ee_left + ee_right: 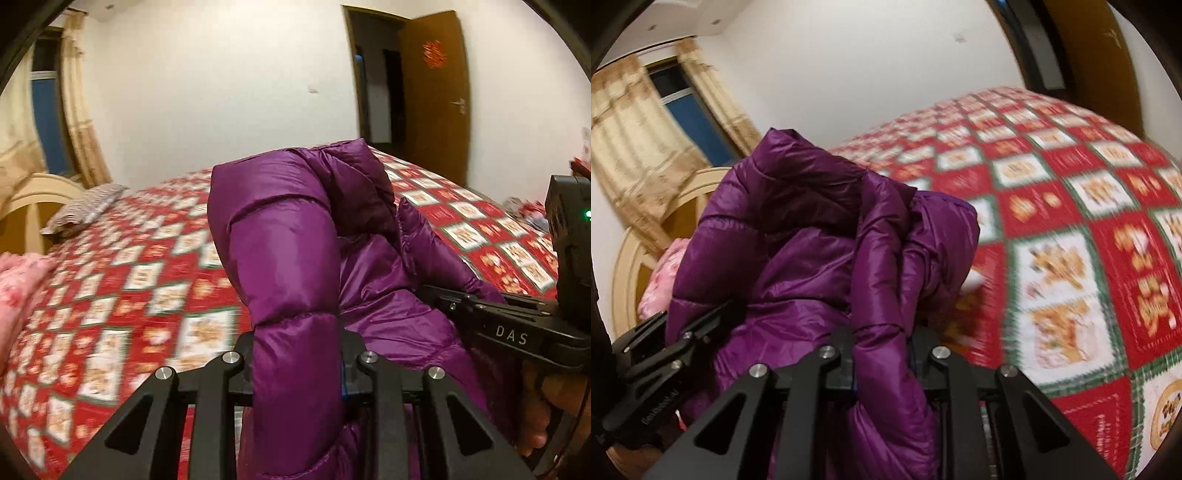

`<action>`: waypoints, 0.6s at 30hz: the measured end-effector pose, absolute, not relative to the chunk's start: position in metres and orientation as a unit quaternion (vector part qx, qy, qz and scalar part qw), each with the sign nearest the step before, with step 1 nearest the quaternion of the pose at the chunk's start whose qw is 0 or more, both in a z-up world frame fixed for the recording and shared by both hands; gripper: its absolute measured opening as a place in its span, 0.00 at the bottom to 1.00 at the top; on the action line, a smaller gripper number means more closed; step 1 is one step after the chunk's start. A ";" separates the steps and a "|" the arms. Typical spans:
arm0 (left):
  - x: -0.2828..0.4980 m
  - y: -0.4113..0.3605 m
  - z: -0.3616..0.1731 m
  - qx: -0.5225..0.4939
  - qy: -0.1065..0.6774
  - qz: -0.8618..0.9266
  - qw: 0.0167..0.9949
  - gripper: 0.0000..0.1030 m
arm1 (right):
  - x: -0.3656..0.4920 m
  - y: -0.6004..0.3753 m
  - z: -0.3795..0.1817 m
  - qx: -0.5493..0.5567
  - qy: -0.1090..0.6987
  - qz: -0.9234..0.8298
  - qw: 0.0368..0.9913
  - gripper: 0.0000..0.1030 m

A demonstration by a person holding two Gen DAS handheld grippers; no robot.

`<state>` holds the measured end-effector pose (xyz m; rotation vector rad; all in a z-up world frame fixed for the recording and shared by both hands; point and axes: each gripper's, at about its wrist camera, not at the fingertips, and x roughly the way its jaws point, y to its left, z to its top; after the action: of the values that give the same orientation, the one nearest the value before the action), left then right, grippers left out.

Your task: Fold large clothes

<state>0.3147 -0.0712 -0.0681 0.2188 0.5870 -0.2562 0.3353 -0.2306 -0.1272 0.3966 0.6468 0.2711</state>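
A shiny purple puffer jacket hangs bunched above the bed. In the left wrist view a padded fold of it runs straight down between the jaws of my left gripper, which is shut on it. My right gripper reaches in from the right, its tip buried in the same jacket, with a hand below it. In the right wrist view the jacket fills the left half, and my right gripper is shut on a fold of it. The left gripper shows at lower left against the fabric.
A bed with a red, white and green chequered cover lies beneath. A patterned pillow, a pink blanket and a cream headboard are at the left. Curtains frame a window; a brown door stands open at the far right.
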 end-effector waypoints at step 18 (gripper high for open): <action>0.303 0.068 -0.087 0.065 0.332 0.000 0.941 0.27 | 0.367 -0.077 -0.112 0.098 0.354 0.263 0.892 0.20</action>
<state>0.3032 0.0685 -0.0866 0.1321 0.6770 -0.0004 0.3670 -0.0769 -0.1124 0.2033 0.7343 0.5455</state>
